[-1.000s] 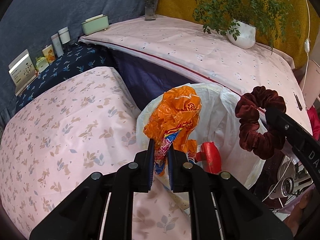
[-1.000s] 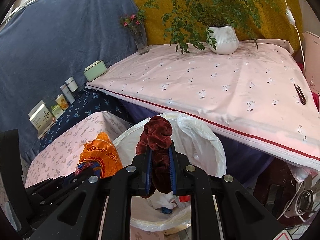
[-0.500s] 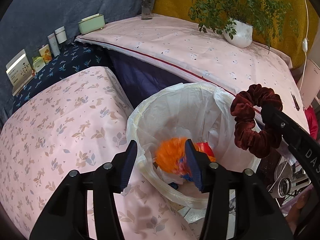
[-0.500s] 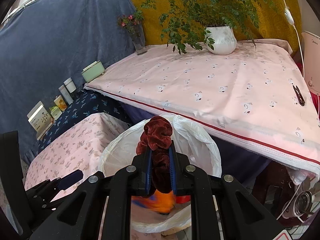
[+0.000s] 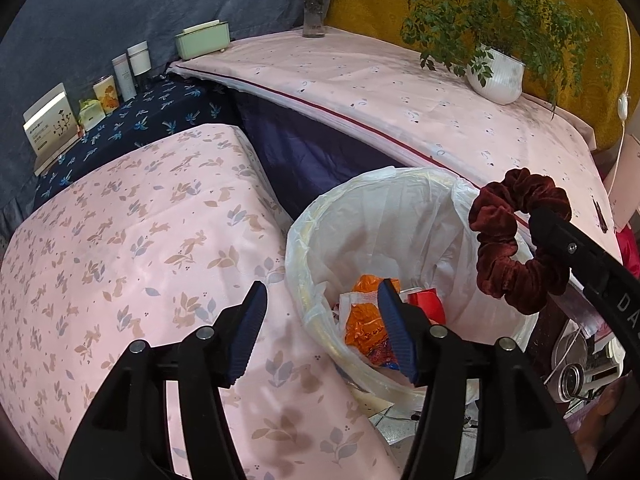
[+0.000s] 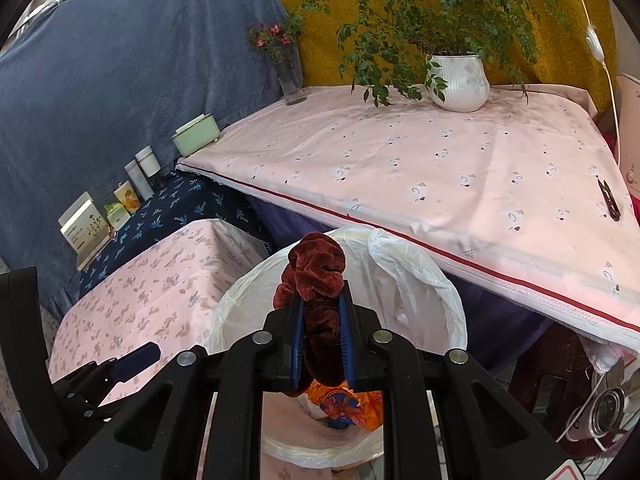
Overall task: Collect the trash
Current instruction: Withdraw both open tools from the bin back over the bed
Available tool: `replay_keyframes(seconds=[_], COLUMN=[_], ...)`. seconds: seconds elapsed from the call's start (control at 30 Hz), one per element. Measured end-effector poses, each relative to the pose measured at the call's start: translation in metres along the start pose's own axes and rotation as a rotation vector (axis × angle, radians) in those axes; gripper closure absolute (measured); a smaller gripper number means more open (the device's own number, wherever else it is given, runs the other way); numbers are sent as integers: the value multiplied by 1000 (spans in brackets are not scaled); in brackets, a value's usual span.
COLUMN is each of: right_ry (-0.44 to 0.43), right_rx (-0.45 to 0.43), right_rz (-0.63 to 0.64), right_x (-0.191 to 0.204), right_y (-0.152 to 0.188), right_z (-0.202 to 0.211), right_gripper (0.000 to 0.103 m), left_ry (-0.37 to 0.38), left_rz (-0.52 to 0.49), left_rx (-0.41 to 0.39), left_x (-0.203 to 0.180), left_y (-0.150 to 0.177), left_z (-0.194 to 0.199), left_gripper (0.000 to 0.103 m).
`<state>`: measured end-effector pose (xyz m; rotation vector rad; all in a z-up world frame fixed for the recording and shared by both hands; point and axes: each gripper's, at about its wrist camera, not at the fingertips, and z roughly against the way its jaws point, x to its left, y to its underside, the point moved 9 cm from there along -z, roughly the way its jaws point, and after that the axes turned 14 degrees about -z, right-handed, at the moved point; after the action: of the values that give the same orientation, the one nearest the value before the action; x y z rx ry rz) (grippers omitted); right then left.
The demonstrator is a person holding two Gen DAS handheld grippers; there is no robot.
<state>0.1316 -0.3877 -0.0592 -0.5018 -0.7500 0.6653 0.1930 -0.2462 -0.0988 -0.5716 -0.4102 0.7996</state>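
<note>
A bin lined with a white plastic bag (image 5: 404, 216) stands between two pink-covered tables. An orange snack wrapper (image 5: 362, 322) lies inside it beside a red item (image 5: 428, 302). My left gripper (image 5: 322, 328) is open and empty, at the bin's near left rim. My right gripper (image 6: 322, 312) is shut on a dark red velvet scrunchie (image 6: 316, 268) and holds it above the bin (image 6: 420, 276). The scrunchie also shows in the left wrist view (image 5: 508, 240), over the bin's right rim. The wrapper shows under my right gripper (image 6: 340, 400).
A low table with a pink leaf-print cloth (image 5: 120, 248) is left of the bin. A higher pink-covered table (image 5: 400, 100) behind carries a potted plant (image 5: 498, 76), a flower vase (image 5: 316, 12) and a green box (image 5: 202, 40). Small containers (image 5: 120, 80) line the back left.
My left gripper opened and let go of the orange wrapper, which dropped into the bin. My right gripper kept hold of the scrunchie above the bin.
</note>
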Motion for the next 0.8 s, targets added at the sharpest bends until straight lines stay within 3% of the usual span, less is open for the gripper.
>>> replay_keyframes(seconds=[0.67,0.8], right_ry=[4,1], right_rx=[27,23], right_rz=[71,74], right_x=[31,34], right_y=[13,13], right_z=[-10,-8], right_gripper=[78,72], left_ry=[-30,-35], left_rz=[65,71], left_rx=[8,8], left_x=[33,37], left_y=[17,19], left_z=[2,2], left_gripper=[43,43])
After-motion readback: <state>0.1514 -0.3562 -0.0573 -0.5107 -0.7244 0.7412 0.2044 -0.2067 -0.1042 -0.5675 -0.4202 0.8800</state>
